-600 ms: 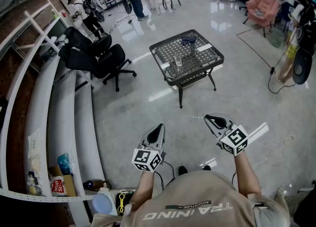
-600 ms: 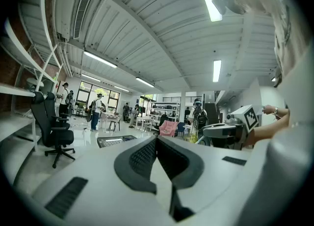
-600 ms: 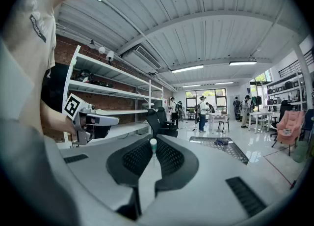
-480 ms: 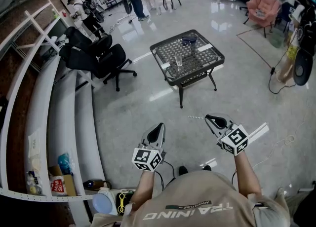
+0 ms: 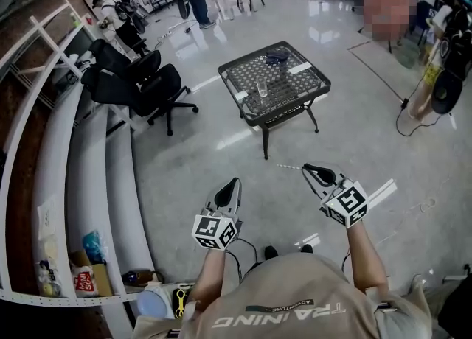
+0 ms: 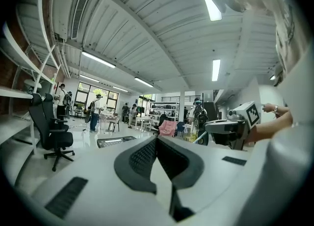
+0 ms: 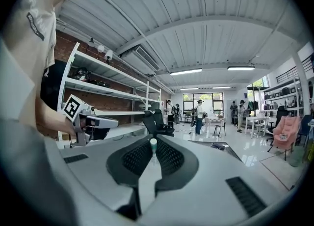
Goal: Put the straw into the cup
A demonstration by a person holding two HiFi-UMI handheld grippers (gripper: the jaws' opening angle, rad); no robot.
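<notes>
A clear cup (image 5: 262, 88) stands on a small black mesh table (image 5: 295, 96) some way ahead across the floor. My right gripper (image 5: 310, 172) is shut on a thin pale straw (image 5: 289, 167), which sticks out level to the left of its jaws. In the right gripper view the straw's end (image 7: 153, 143) shows between the pads. My left gripper (image 5: 231, 187) is held level beside it, shut with nothing in it. In the left gripper view the jaws of the left gripper (image 6: 157, 140) meet, and the right gripper (image 6: 230, 127) shows at the right with the straw (image 6: 200, 137).
Glossy grey floor lies between me and the table. Black office chairs (image 5: 144, 83) stand left of the table, white curved shelving (image 5: 74, 168) runs along the left. A dark object (image 5: 277, 57) lies on the table's far side. People stand far back. A cable (image 5: 413, 120) lies at the right.
Both grippers sit a little higher in the head view and the whole scene has shifted slightly up and left. The straw stays in the right gripper.
</notes>
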